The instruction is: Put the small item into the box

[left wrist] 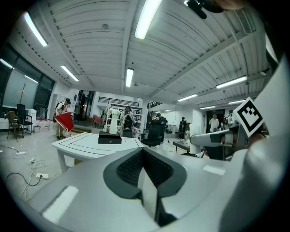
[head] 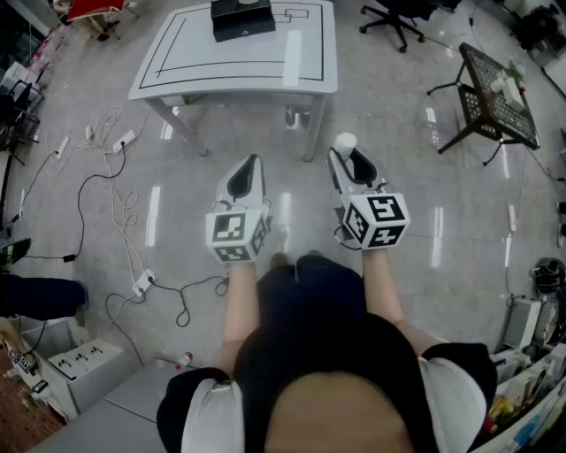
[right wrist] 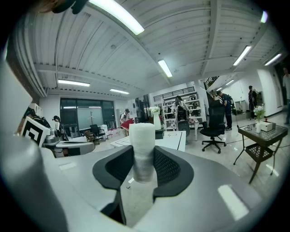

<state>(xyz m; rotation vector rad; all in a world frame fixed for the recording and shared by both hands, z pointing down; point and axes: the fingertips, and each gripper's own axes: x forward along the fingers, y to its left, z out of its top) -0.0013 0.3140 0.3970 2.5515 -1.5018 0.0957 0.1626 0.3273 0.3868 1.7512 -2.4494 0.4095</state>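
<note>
A black box point(head: 241, 19) sits on the white table point(head: 292, 71) ahead of me, at the table's far side. In the head view my right gripper point(head: 347, 152) is held in the air short of the table. It is shut on a small white foam-like cylinder point(head: 345, 142). The cylinder point(right wrist: 143, 152) stands upright between the pads in the right gripper view. My left gripper point(head: 250, 161) is level beside it, shut with nothing in it. In the left gripper view the box point(left wrist: 110, 138) lies far ahead on the table point(left wrist: 86, 145).
Cables and power strips point(head: 115, 212) trail over the floor at the left. A black mesh side table point(head: 497, 88) stands at the right, and an office chair point(head: 398, 16) beyond the table. Boxes point(head: 80, 363) and shelves crowd the bottom corners.
</note>
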